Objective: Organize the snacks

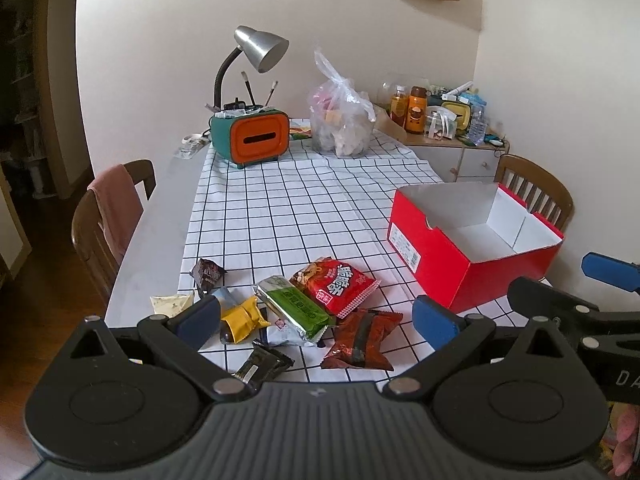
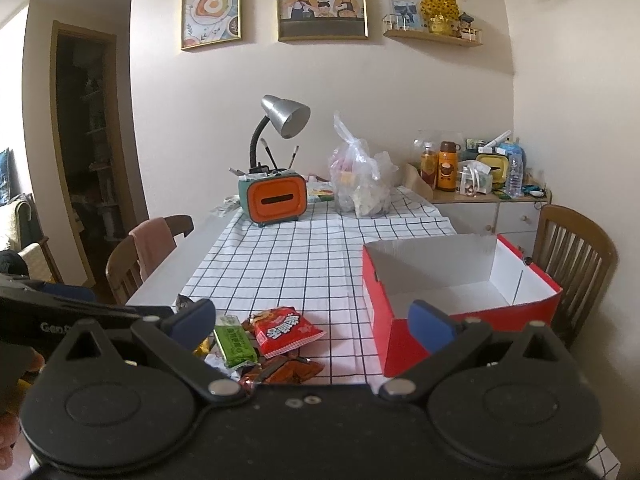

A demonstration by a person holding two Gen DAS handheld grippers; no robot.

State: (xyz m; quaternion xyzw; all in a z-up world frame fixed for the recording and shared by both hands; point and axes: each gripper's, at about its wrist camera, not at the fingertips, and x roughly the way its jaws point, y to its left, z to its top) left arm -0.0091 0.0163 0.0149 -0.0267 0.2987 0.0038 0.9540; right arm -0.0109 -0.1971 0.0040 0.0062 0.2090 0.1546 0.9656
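Checked cloth is covering the bench point(image 1: 280, 208), where a pile of snack packets point(image 1: 320, 304) is lying at 6 o'clock and an empty red box point(image 1: 472, 248) is sitting well apart at 3 o'clock. Left gripper point(image 1: 316, 320) is hovering over the pile with fingers point(image 1: 434, 322) released, holding nothing. Right gripper point(image 2: 312, 320) is likewise hanging with fingers point(image 2: 430, 324) spread wide, between the packets and the box.
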